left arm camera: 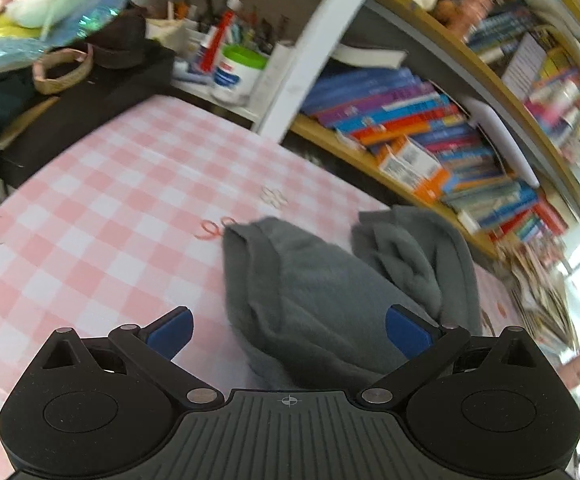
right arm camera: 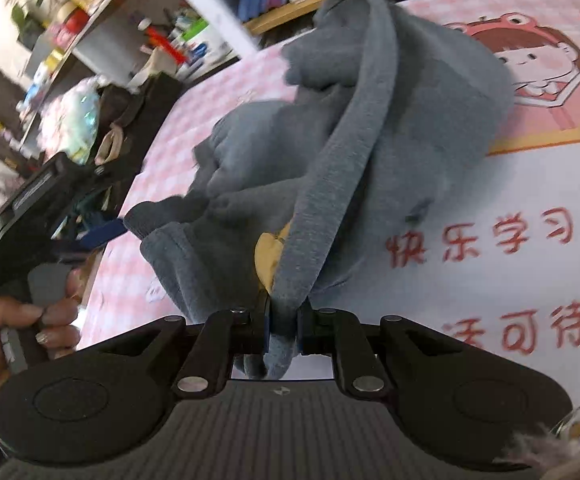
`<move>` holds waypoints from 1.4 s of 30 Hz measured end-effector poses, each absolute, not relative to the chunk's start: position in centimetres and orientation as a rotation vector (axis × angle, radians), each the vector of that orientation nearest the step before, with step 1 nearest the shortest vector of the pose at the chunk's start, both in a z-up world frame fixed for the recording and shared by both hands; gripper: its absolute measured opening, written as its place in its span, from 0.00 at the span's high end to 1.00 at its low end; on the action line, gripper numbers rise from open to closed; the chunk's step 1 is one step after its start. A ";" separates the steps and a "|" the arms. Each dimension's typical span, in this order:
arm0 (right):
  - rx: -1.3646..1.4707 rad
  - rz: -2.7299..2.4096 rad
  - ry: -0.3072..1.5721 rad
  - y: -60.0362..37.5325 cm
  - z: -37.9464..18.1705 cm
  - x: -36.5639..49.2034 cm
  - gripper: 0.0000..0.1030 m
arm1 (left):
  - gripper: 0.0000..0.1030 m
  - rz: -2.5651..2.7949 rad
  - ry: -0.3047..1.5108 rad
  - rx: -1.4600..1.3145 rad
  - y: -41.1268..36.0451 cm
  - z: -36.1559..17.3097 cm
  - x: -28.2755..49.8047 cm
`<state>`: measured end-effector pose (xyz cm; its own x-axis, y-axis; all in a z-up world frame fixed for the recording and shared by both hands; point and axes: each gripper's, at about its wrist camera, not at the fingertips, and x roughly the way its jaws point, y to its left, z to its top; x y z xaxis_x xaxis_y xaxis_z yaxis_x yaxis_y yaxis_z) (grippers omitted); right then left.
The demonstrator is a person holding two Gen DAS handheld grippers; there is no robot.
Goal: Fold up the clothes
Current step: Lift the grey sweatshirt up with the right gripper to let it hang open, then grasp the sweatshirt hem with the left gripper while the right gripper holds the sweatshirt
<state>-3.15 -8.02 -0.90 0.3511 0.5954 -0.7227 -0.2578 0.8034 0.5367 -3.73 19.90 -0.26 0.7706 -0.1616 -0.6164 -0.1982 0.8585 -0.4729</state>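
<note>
Garment: one grey fleece garment lies bunched on the pink checked tablecloth, partly lifted off it at the near end; a second piece cannot be made out.
Where it lies: toward the side of the table nearest the bookshelves, its folds heaped unevenly, not flat and not squared.
Feel, judged: soft, thick and limp; it sags from any single hold and bends wherever it is not supported. Probably light enough for one tong, and the nap looks unlikely to slip.
Breakage risk: none apparent; the likelier trouble is layers dragging along together.
Right gripper: jaws nearly closed, pinching a ribbed band of the garment, which runs taut up and away from it.
Left gripper: jaws spread wide, holding nothing, hovering just over the near edge of the cloth.
Best hold, judged: the ribbed band or a hem corner, where the fabric is doubled and firm; a pinch in the loose middle would only gather a lump.
Yellow patch: one, showing just beside the pinched band; what it is cannot be told.
Hand: one in view, gripping the left tool's handle.
Count: garments one, grippers two.
</note>
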 end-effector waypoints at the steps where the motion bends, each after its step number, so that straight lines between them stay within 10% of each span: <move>1: 0.340 0.598 1.082 -7.6 -0.9 -3.5 0.89 | 0.00 0.009 0.709 -0.545 19.9 -0.4 -3.7; 4: 0.262 0.660 1.105 -6.1 -0.7 -4.3 0.88 | 0.01 -0.023 0.737 -0.531 19.8 -0.8 -3.6; 9: 0.199 0.643 1.116 -5.2 -0.7 -5.0 0.59 | 0.02 -0.017 0.766 -0.474 19.8 -1.3 -3.6; 14: 0.261 0.556 1.019 -7.5 0.8 -5.0 0.53 | 0.21 -0.014 0.831 -0.448 20.1 -2.4 -3.5; 19: 0.252 0.446 0.903 -10.9 3.1 -2.9 0.49 | 0.62 -0.045 0.865 -0.357 19.3 -3.2 -3.1; 29: 0.023 0.297 0.787 -8.7 3.7 6.4 0.43 | 0.62 -0.022 0.824 -0.200 18.4 -3.9 -2.2; 31: -0.033 0.285 0.785 -7.5 3.5 8.7 0.40 | 0.81 -0.058 0.838 -0.202 18.1 -4.2 -2.6; 34: -0.129 0.252 0.807 -6.0 2.5 11.2 0.46 | 0.98 -0.107 0.859 -0.208 18.1 -4.3 -3.0; 37: -0.139 0.228 0.808 -6.5 2.0 12.0 0.94 | 0.98 -0.116 0.863 -0.234 19.0 -4.1 -3.2; 42: 0.109 0.093 0.658 -13.8 5.6 7.8 0.95 | 0.98 -0.084 0.823 -0.300 21.1 -3.4 -3.7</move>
<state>7.82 -13.76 5.59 0.7873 0.1202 -0.6047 -0.0512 0.9902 0.1302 -3.65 21.10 -3.43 0.6795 -0.1893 -0.7089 -0.0419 0.9546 -0.2951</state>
